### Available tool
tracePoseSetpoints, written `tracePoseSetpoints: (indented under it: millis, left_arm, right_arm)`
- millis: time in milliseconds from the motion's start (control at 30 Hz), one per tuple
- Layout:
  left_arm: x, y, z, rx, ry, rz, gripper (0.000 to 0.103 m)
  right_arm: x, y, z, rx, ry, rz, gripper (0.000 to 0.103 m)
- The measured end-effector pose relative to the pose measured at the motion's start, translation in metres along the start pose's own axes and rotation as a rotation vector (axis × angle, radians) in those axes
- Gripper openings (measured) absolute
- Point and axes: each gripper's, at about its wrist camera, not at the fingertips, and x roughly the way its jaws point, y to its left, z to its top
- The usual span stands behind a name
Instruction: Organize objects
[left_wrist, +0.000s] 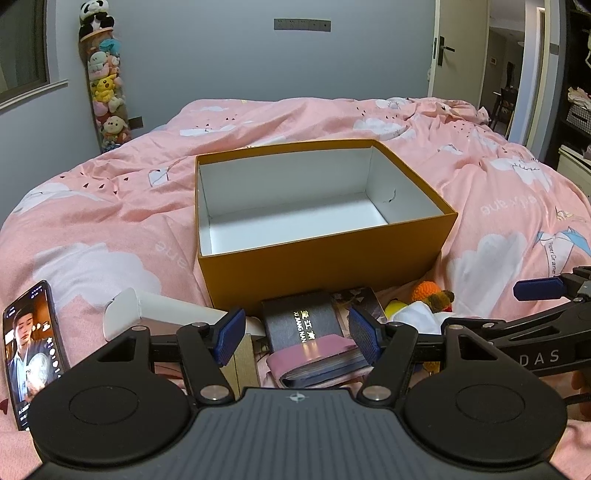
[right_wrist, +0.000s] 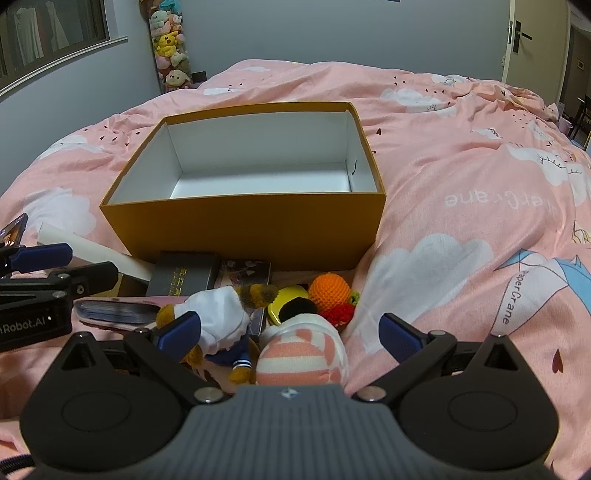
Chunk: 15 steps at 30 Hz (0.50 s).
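Both grippers, left (left_wrist: 297, 334) and right (right_wrist: 291, 334), gape wide, holding nothing. The box (left_wrist: 325, 258) sits beyond a clutter: book (left_wrist: 306, 325), phone (left_wrist: 31, 350), plush (right_wrist: 221, 325), sock (right_wrist: 303, 354).

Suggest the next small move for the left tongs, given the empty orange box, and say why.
Probably ease the left tongs down and close on the dark book. The jaws stand open with the book between them, nothing is gripped yet, and the orange box just behind it is empty.
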Motion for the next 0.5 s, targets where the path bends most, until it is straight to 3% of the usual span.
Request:
tracePoseSetpoints:
  millis: [200,367,500]
  left_arm:
    - [0.001,0.0,0.0,0.002,0.007,-0.006,0.073]
    - [0.002,0.008,0.002,-0.017,0.039,-0.048,0.062]
    - [-0.001,0.013,0.008,0.007,0.056,-0.06,0.062]
  right_arm:
    - [0.001,0.0,0.0,0.0,0.006,0.001,0.102]
    - [0.004,-0.001,0.002,0.008,0.019,0.017,0.102]
    - [0.007,-0.003,0.003,0.014,0.029,0.047,0.102]
